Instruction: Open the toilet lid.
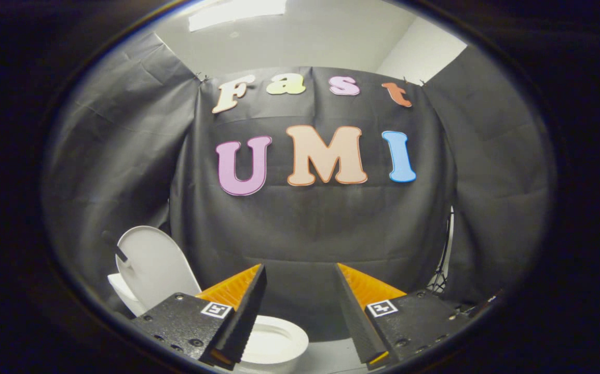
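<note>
— Cloth first: black booth wall [310,228] hangs in creased panels, back and both sides, reaching down to a pale floor [326,358]. White ceiling [310,36] above, a bright light panel [237,13] set in it.

— Where is the toilet?

— Low, on the left-finger side of the tongs [300,275]. Toilet lid [154,267] stands raised, tilted back toward the left cloth panel, its white underside facing out. Seat and bowl rim [279,345] lie below, partly hidden behind the left finger.

— State of the tongs?

— Open. Wide gap between the two fingers, nothing held, nothing touched. Through the gap: back cloth and a strip of floor.

— Edges?

— Lid's rounded top edge sits clear of the cloth as far as I can tell; a dark bar-like piece [116,246] crosses its upper left edge, too unclear to identify. Something white [121,293] shows behind the lid's base, likely the tank. Lid is near the left finger, apart from it.

— Open room?

— Ahead of the fingertips, open space up to the back cloth. On the right, thin stand legs [440,280] show at the cloth's lower seam.
</note>
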{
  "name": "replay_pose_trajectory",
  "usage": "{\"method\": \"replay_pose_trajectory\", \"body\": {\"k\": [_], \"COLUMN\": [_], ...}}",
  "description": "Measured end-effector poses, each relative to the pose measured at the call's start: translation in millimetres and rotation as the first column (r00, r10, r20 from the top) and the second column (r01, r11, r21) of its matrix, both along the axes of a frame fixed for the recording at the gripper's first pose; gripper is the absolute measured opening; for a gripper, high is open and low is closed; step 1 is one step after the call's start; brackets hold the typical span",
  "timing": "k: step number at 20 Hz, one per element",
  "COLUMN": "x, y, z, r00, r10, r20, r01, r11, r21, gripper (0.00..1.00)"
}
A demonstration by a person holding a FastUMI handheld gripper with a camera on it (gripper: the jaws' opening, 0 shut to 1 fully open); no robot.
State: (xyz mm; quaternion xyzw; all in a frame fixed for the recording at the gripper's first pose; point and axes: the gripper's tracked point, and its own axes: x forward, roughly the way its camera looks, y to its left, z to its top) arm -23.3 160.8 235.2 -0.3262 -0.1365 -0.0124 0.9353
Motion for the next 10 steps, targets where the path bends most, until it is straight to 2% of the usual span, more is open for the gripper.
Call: {"method": "replay_pose_trajectory", "body": {"k": [3, 7, 10], "x": [-7.9, -10.8, -6.8], "y": [-18.0, -31.0, -45.6], "z": [-6.4, -29.5, -38.8], "r00": [0.999, 0.987, 0.978], "r10": [-0.022, 0.026, 0.016], "r20": [-0.03, -0.157, -0.209], "r01": [0.023, -0.014, 0.007], "r11": [1.0, 0.997, 0.994], "r21": [0.017, 0.078, 0.107], "gripper": [0.78, 0.75, 0.7]}}
